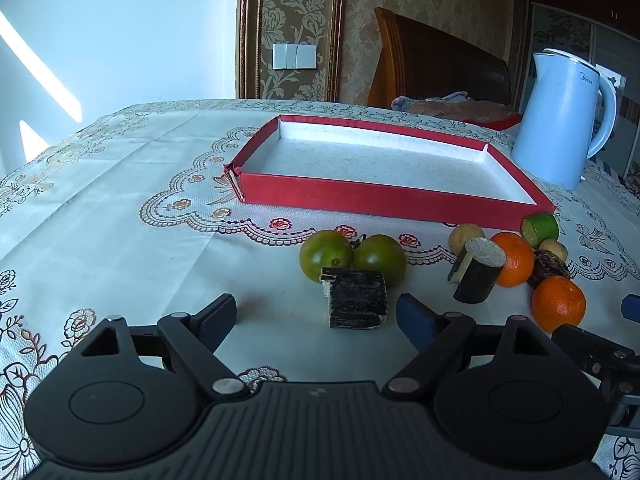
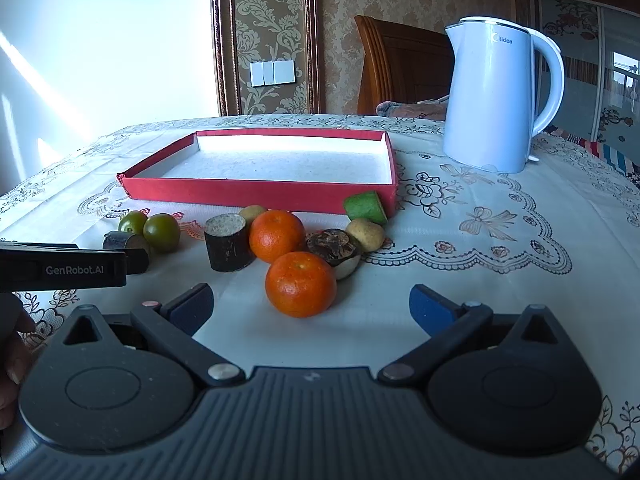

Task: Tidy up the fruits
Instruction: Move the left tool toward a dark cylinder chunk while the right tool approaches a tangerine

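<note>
Hovering low over the counter (image 1: 120,208), both grippers face the scattered fruit with their jaws spread wide and nothing held. The left gripper (image 1: 316,316) has a dark-skinned sugarcane piece (image 1: 355,298) lying straight ahead of it, between its fingertips and slightly beyond them; the piece rests on its side with its long axis running across the gap, from finger to finger, so a plain closing would press on its cut ends unless the wrist turns. Just behind it sit two green tomatoes (image 1: 352,254), side by side.

The right gripper (image 2: 312,304) has the nearer tangerine (image 2: 301,283) directly ahead, centred in its open span and nearly level with its fingertips. Being round, it asks for no particular approach angle. Farther ahead of this gripper stand an upright sugarcane stub (image 2: 229,242), a second tangerine (image 2: 277,235) and a dark, wrinkled fruit (image 2: 334,245) I cannot name.

The red tray (image 2: 260,194) lies empty beyond all the fruit, so sorting has probably not begun. The right gripper seems the readier of the two.
</note>
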Demonstrator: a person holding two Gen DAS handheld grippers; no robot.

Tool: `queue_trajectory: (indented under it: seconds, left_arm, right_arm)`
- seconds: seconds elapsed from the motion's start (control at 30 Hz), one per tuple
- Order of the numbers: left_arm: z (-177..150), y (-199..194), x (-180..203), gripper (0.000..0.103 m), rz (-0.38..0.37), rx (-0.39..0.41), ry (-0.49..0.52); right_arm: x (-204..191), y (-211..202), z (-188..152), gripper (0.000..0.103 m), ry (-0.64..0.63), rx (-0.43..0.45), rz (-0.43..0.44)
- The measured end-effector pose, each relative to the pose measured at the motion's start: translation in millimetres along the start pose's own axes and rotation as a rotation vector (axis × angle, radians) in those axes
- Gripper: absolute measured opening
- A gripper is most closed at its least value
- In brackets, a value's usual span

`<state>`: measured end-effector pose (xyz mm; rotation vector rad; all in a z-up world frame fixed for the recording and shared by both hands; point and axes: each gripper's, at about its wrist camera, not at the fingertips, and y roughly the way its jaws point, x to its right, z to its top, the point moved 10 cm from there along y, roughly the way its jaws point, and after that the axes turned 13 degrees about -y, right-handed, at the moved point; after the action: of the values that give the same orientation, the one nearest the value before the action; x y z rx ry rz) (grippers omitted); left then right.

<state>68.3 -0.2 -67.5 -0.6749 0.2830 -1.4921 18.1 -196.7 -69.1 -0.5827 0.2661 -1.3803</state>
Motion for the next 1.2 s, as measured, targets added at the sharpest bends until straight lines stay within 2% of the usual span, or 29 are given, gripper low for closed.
queue_trajectory:
  seconds: [0.87,1.2]
  left_arm:
    - [-2.1,3.1,-1.3,0.087,0.017,-0.013,-0.001]
    - [-1.4,2.7,-3.0,0.087,0.017,-0.009,-0.01]
  right_arm:
    - [-0.3,3.7,-2.8,0.103,-0.006,-0.03,-0.018]
    - [2.7,0.8,-1.6,0.103,0.012,-0.014,-0.021]
